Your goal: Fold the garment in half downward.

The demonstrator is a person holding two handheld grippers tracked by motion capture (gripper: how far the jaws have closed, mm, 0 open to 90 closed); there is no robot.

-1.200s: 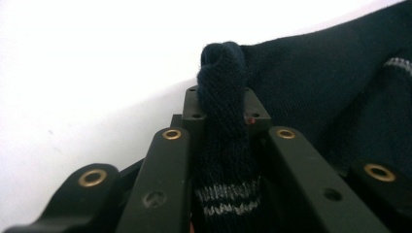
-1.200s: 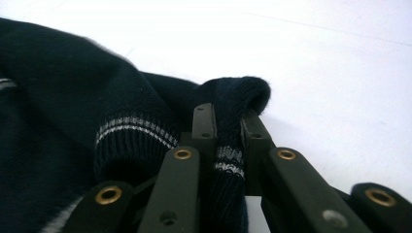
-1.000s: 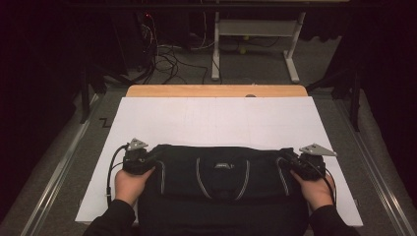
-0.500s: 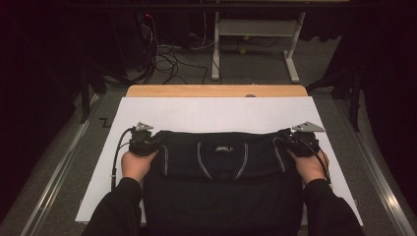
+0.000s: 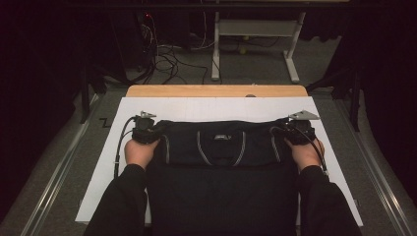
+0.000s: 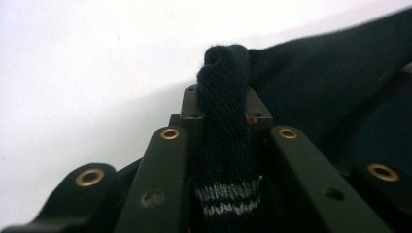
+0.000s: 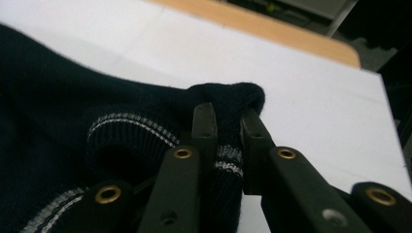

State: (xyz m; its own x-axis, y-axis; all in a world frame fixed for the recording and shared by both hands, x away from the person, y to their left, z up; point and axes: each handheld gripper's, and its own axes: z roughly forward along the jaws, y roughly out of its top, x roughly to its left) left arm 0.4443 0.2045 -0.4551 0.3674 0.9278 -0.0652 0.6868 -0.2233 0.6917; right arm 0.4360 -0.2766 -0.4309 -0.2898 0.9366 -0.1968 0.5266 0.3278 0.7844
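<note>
A dark navy knitted garment (image 5: 221,172) with thin white stripes lies spread on the white sheet (image 5: 221,109), its near part hanging toward the person. My left gripper (image 5: 145,129) is shut on the garment's left corner; in the left gripper view a bunched fold of the knit (image 6: 226,131) with two white stripes is pinched between the jaws. My right gripper (image 5: 295,130) is shut on the garment's right corner, where the striped cuff edge (image 7: 226,104) sits between the jaws. Both hands hold the garment's far edge stretched across the sheet.
A wooden table edge (image 5: 216,91) runs beyond the white sheet. Behind it stand a white desk frame (image 5: 255,44) and loose cables (image 5: 167,54) on the grey floor. Metal rails (image 5: 54,172) flank the table on both sides.
Both grippers have moved away from the person across the sheet, carrying the garment's far edge with them. More of the garment now lies on the sheet.
</note>
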